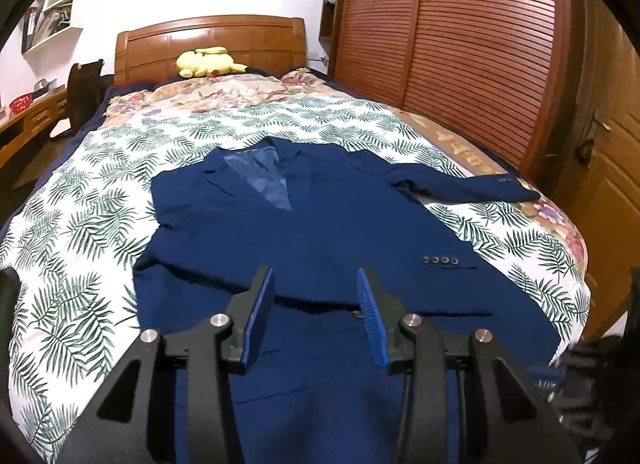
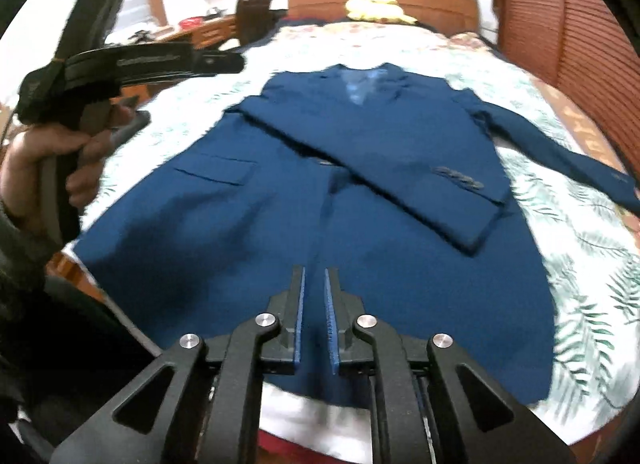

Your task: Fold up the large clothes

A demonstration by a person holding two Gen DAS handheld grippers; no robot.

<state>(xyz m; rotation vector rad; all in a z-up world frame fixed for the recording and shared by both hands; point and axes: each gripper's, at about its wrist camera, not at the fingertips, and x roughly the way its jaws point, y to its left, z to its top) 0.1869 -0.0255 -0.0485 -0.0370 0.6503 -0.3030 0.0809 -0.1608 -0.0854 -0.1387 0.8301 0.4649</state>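
The right gripper (image 2: 315, 276) hangs above the jacket's (image 2: 320, 191) hem with its blue pads a narrow gap apart and nothing between them. The left gripper (image 1: 316, 278) stands with its jaws well apart, empty, over the jacket's (image 1: 304, 223) lower front.

Only the right view shows the person's left hand (image 2: 52, 159) wrapped round the left tool's handle, at the jacket's left edge; it also shows a flap pocket (image 2: 216, 169). The left view alone catches the wardrobe (image 1: 448, 35) in full and a door (image 1: 616, 191) beside it.

The jacket lies flat on the bed (image 1: 80, 223), front up, long axis running from the near foot edge toward the headboard (image 1: 212, 43), collar at the far end. One sleeve (image 2: 400, 167) is folded slantwise across the chest; the other sleeve (image 2: 560, 151) stretches out to the right. A yellow toy (image 1: 208, 61) sits by the headboard.
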